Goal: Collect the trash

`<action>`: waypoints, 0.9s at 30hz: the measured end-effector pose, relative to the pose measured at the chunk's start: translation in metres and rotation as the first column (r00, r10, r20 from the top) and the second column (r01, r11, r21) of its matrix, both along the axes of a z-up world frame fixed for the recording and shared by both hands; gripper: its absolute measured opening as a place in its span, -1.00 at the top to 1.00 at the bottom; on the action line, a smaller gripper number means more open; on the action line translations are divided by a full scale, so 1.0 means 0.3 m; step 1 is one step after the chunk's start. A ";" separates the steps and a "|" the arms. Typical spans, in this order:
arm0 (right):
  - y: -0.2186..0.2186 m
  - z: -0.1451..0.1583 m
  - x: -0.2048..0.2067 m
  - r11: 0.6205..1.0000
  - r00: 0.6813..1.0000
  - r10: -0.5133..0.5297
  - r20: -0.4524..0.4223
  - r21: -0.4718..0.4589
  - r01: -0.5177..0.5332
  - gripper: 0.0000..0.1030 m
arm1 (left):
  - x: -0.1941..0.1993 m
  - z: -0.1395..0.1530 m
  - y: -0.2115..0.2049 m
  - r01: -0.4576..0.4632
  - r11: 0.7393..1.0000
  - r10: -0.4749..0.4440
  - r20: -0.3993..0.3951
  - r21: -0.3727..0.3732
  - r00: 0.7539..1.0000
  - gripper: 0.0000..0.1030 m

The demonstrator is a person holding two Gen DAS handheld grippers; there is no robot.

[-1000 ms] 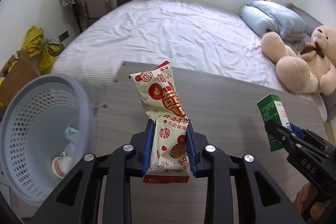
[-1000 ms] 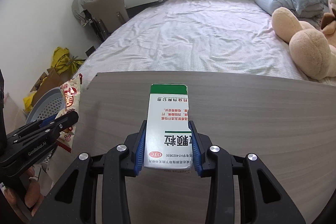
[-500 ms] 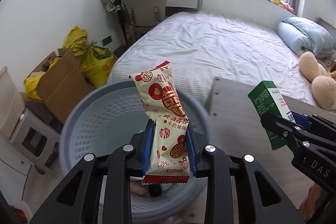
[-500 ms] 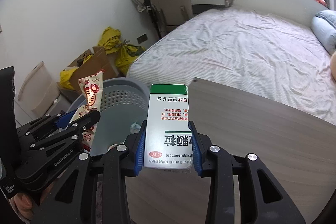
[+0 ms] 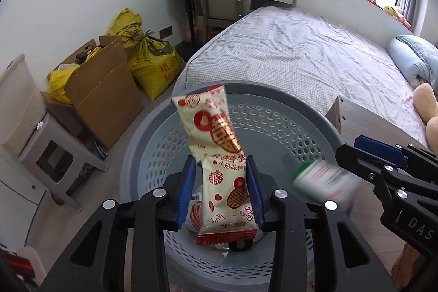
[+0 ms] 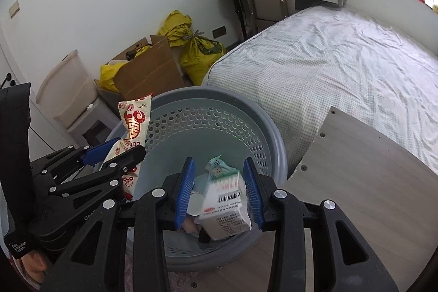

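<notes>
Step in hand: the drop. I am holding both grippers over the grey perforated trash basket [image 5: 232, 116] and letting go of the two pieces of trash I am carrying.

Left gripper [image 5: 221, 193]: its jaws are opening. The red-and-cream snack wrapper [image 5: 219, 155] is standing upright between the blue pads, its top reaching toward 12 o'clock above the basket's far wall. A gap is showing at the left pad, while the right pad looks to be just touching the wrapper's edge, so I judge the grip to be released or nearly so. The wrapper is not falling yet.

Right gripper [image 6: 219, 190]: its jaws are opening too. The green-and-white medicine box [image 6: 224, 204] is tilting between the pads with space on both sides. In the left wrist view it is showing as a smeared green-and-white blur at 3 o'clock of the wrapper, which I am reading as the box dropping free.

Basket contents: I am seeing a small printed packet [image 6: 219, 168] and a pale round lid-like item lying below the box; the rest is too hidden to name.

The corner of the wood-grain bench [image 6: 369, 168] is sitting at 3 o'clock of the basket, just beside its rim.

Next move, as I judge it: widen the left jaws further until the wrapper slides down. It is light and may cling to a pad. Then both grippers go back toward the bench for whatever trash remains.
</notes>
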State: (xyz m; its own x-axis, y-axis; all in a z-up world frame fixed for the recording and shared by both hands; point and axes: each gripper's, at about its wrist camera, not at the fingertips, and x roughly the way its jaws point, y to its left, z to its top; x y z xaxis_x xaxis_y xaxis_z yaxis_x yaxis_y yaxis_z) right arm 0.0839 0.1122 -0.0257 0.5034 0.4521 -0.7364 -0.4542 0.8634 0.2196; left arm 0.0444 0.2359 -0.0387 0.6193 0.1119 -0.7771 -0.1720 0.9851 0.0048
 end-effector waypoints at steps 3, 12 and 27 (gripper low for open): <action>0.005 0.006 -0.011 1.000 1.000 -0.008 0.015 -0.006 0.008 -0.07 | -0.010 0.002 0.020 -0.026 1.000 0.026 0.005 0.001 1.000 -0.17; 0.006 0.013 -0.026 0.999 0.999 -0.025 0.037 -0.032 0.027 -0.20 | -0.032 0.020 0.028 -0.057 0.998 0.057 0.014 0.009 0.998 -0.33; -0.012 0.017 -0.036 0.997 0.996 -0.058 0.068 -0.050 0.061 -0.54 | -0.039 0.030 0.028 -0.079 0.996 0.079 0.009 0.029 0.997 -0.47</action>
State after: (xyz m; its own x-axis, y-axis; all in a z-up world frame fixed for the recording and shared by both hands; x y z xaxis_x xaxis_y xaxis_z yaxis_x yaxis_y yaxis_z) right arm 0.0730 0.1085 -0.0206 0.5771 0.3821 -0.7218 -0.4140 0.8987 0.1447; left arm 0.0328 0.2443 -0.0297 0.6136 0.1831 -0.7681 -0.2495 0.9679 0.0314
